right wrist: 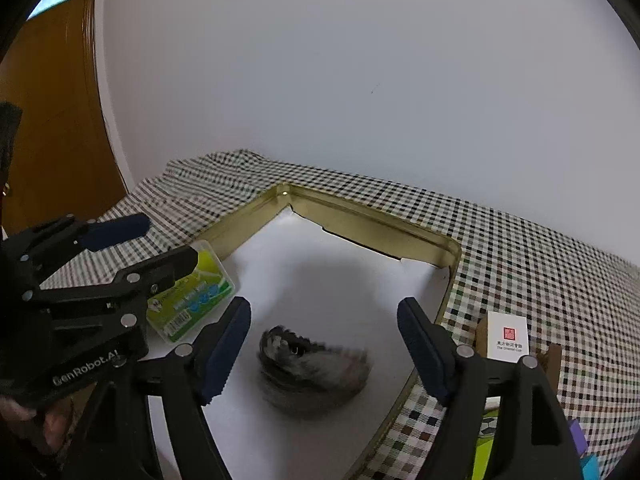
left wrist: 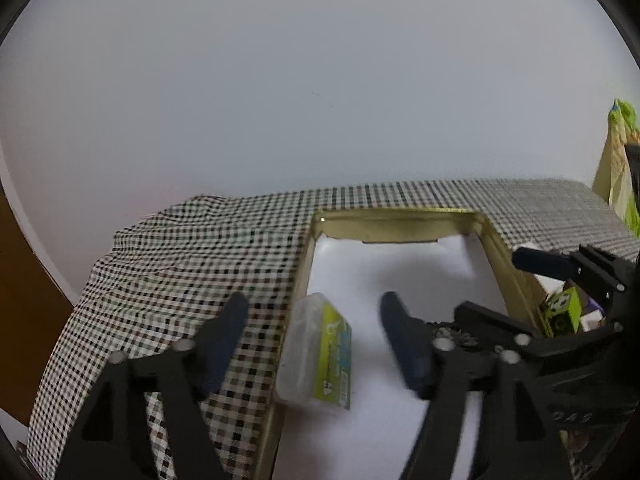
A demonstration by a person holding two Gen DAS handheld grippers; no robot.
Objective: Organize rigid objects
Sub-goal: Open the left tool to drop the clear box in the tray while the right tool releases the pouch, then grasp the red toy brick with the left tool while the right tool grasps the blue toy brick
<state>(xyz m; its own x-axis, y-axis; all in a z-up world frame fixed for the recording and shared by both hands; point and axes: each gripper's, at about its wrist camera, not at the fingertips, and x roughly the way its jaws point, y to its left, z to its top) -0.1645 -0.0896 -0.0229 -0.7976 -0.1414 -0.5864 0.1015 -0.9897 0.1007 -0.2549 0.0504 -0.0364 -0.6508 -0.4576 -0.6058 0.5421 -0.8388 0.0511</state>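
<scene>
A gold tin tray (left wrist: pixel 400 216) with a white paper lining lies on the checked tablecloth; it also shows in the right wrist view (right wrist: pixel 360 220). A clear plastic box with a green label (left wrist: pixel 316 354) rests against the tray's left wall, and shows in the right wrist view (right wrist: pixel 192 292). My left gripper (left wrist: pixel 314 312) is open around that box without touching it. A dark, blurred hair claw clip (right wrist: pixel 312 376) lies on the lining. My right gripper (right wrist: pixel 324 312) is open above the clip, and it shows at the right of the left wrist view (left wrist: pixel 532 260).
A small white box with a red stamp (right wrist: pixel 506 334) stands on the cloth right of the tray. Green and purple items (left wrist: pixel 564 308) sit beside the tray's right wall. A white wall rises behind the table. A wooden door (right wrist: pixel 52 120) is at the left.
</scene>
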